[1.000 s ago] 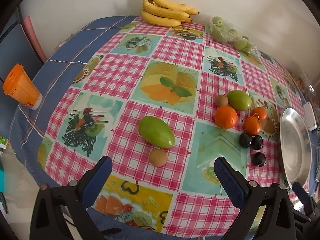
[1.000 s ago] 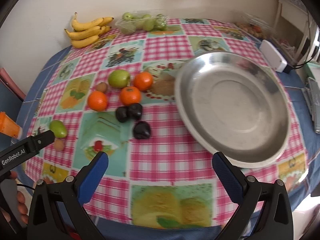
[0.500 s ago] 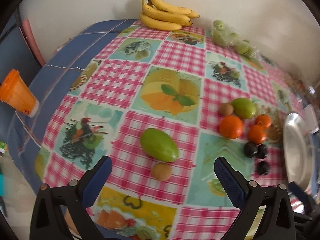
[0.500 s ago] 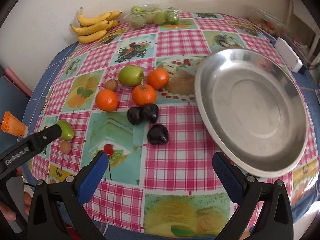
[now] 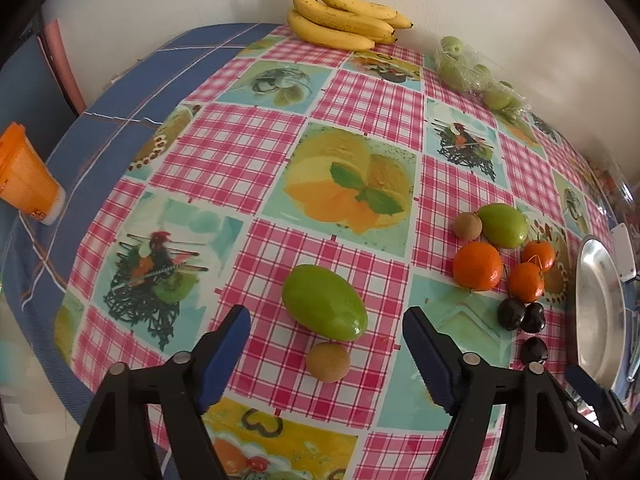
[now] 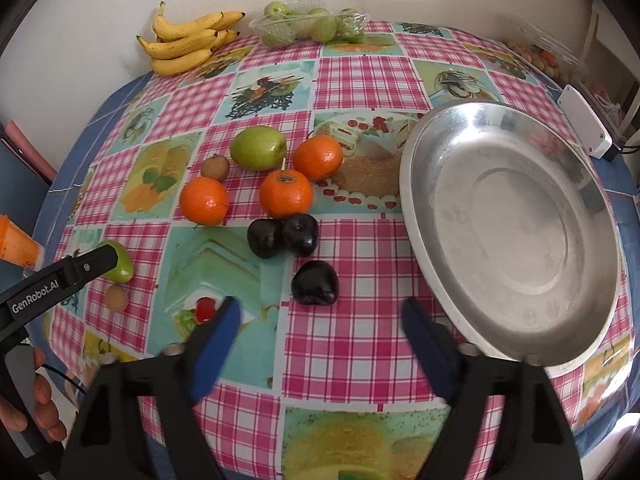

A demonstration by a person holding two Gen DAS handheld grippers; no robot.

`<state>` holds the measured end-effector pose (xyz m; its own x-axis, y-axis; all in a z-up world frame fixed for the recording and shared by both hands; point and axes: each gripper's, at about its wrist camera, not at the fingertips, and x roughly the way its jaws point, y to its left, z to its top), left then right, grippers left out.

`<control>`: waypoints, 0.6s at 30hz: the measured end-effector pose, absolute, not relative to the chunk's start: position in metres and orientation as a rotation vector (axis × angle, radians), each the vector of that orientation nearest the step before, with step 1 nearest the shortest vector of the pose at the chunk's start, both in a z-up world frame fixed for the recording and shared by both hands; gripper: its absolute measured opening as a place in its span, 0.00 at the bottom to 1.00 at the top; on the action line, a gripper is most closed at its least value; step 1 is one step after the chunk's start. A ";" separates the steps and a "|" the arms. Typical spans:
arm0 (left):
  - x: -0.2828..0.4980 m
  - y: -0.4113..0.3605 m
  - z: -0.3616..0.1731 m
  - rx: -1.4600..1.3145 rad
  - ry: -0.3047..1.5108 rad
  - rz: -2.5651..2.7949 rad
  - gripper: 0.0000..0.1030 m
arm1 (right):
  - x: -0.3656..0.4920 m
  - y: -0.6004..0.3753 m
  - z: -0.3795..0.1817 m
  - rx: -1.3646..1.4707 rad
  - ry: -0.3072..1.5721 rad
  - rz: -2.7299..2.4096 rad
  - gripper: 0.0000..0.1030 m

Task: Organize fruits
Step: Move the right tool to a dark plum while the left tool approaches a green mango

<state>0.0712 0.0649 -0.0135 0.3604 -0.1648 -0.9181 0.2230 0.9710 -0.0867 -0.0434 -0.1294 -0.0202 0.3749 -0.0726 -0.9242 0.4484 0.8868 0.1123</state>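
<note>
Checked table [image 5: 256, 140] under both tongs: left tongs [image 5: 326, 322] gape empty at the green mango [image 5: 324, 307], twelve o'clock; right tongs [image 6: 320, 320] gape toward the dark plum [image 6: 314, 283]. Round fruit could roll off if nudged.

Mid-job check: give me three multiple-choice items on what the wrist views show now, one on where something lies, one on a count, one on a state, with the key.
1. Where does the lone dark plum lie?
A. inside the steel plate
B. on the cloth, ahead of the right gripper
C. beside the bananas

2. How many oranges are on the table?
A. three
B. one
C. five

3. What state is the left gripper in?
A. shut on the green mango
B. shut on nothing
C. open, holding nothing

Key:
1 B: the plum sits on the checked cloth ahead of the right gripper, left of the steel plate.
2 A: one orange, a second and a third show.
3 C: its jaws stand wide apart, with the green mango lying free on the cloth.
</note>
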 end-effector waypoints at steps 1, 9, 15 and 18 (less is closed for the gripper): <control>0.072 0.065 -0.014 0.054 1.178 -0.251 0.77 | -0.043 -0.130 -0.021 0.371 1.149 -0.349 0.69; 0.079 0.070 -0.023 0.009 1.215 -0.257 0.57 | -0.038 -0.133 -0.029 0.373 1.179 -0.364 0.49; 0.082 0.071 -0.028 -0.005 1.228 -0.262 0.51 | -0.038 -0.135 -0.035 0.381 1.194 -0.364 0.46; 0.083 0.071 -0.028 -0.013 1.223 -0.269 0.49 | -0.038 -0.134 -0.036 0.376 1.186 -0.361 0.42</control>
<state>0.0835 0.0708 -0.0281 0.3129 -0.2110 -0.9261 0.1972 0.9682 -0.1539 -0.0379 -0.1342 -0.0359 0.3333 -0.0747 -0.9399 0.4618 0.8820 0.0937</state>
